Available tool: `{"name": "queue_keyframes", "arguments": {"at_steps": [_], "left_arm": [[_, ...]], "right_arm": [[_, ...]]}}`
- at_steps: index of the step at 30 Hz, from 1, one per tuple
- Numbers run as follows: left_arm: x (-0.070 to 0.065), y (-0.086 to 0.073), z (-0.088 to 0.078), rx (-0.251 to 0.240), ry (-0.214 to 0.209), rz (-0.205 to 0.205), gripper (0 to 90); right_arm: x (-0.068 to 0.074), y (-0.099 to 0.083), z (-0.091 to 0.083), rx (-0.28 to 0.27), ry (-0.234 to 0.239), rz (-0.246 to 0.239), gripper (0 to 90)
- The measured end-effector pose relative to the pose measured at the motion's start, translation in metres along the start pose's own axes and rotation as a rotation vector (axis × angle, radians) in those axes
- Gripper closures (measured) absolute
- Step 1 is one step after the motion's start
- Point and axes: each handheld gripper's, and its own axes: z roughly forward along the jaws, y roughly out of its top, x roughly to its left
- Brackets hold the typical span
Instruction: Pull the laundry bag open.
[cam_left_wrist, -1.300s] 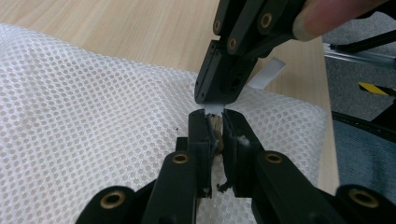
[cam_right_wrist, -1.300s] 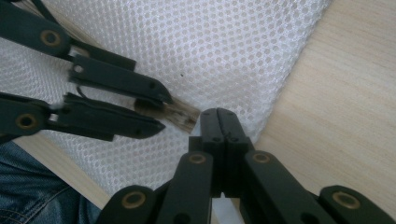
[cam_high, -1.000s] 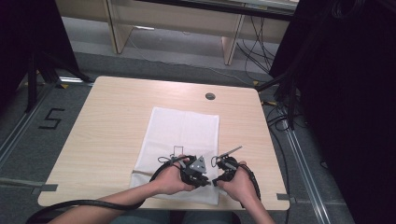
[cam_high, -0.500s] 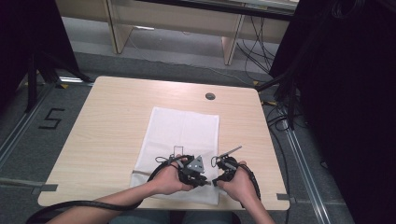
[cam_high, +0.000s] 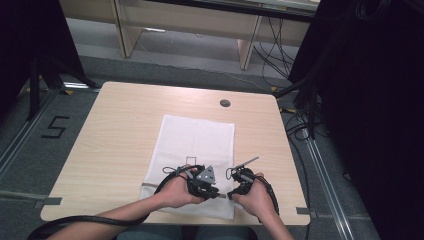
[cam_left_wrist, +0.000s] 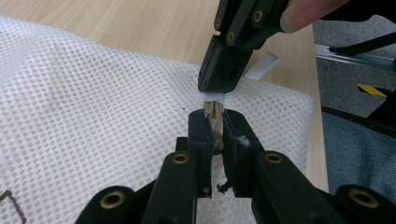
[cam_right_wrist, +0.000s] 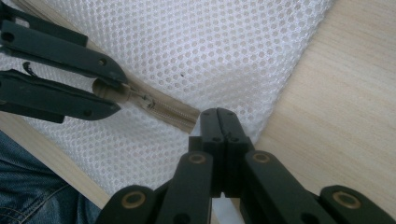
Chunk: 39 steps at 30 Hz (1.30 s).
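Mesh laundry bag (cam_high: 195, 145) lies flat on the counter (cam_high: 115, 130); left claw (cam_left_wrist: 214, 122) clamps its zipper pull (cam_right_wrist: 114, 91), while right claw (cam_right_wrist: 219, 122) pinches the bag's corner tab, likely bracing it for unzipping.

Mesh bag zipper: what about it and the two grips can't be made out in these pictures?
- Zipper pull: in the right gripper view the left gripper covers most of it.
- What the right gripper pinches: hidden between its shut fingers; a white tab shows in the left gripper view.
- Zipper in the high view: too small, under the hands.
- Mesh bag contents: cannot tell.
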Motion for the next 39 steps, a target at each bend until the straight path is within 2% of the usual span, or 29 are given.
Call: {"name": "queue_keyframes", "arguments": {"at_steps": [3,5,6,8,18,19,20,23,24,25,26,28,32,39], "left_arm": [[0.001,0.000,-0.001,0.001,0.001,0.007,81.7],[0.001,-0.001,-0.003,-0.001,0.003,-0.003,81.7],[0.001,-0.001,-0.004,-0.002,0.003,-0.002,81.7],[0.001,-0.001,-0.006,-0.002,0.007,-0.006,81.7],[0.002,-0.002,-0.010,-0.006,0.007,-0.009,81.7],[0.002,-0.002,-0.011,-0.005,0.007,0.002,81.7],[0.002,-0.003,-0.011,-0.008,0.007,-0.013,81.7],[0.002,-0.003,-0.013,-0.010,0.008,-0.015,81.7],[0.003,-0.003,-0.015,-0.009,0.009,0.002,81.7],[0.002,-0.004,-0.015,-0.010,0.011,-0.018,81.7],[0.003,-0.004,-0.016,-0.011,0.010,-0.017,81.7],[0.003,-0.005,-0.017,-0.016,0.008,-0.022,81.7],[0.003,-0.005,-0.020,-0.014,0.011,-0.019,81.7],[0.004,-0.006,-0.022,-0.011,0.011,-0.017,81.7]], "right_arm": [[0.000,0.000,0.000,0.000,0.001,0.001,90.0],[0.002,0.001,-0.001,0.015,0.000,0.030,90.0],[0.000,0.000,0.000,-0.001,-0.001,0.003,90.0],[0.002,0.001,-0.001,0.014,0.000,0.028,90.0],[0.003,0.001,-0.001,0.014,-0.001,0.030,90.0],[0.002,0.001,-0.002,0.030,-0.001,0.028,90.0],[0.002,0.001,-0.002,0.028,-0.001,0.028,90.0],[0.003,0.001,-0.001,0.019,-0.004,0.027,90.0],[0.003,0.000,-0.001,0.015,-0.004,0.028,90.0],[0.003,0.001,-0.001,0.016,-0.003,0.029,90.0],[0.003,0.000,-0.001,0.015,0.003,0.039,90.0],[0.002,0.001,-0.002,0.028,-0.001,0.029,90.0],[0.003,0.001,-0.001,0.015,-0.002,0.031,90.0],[0.002,0.001,-0.002,0.027,-0.001,0.030,90.0]]}}
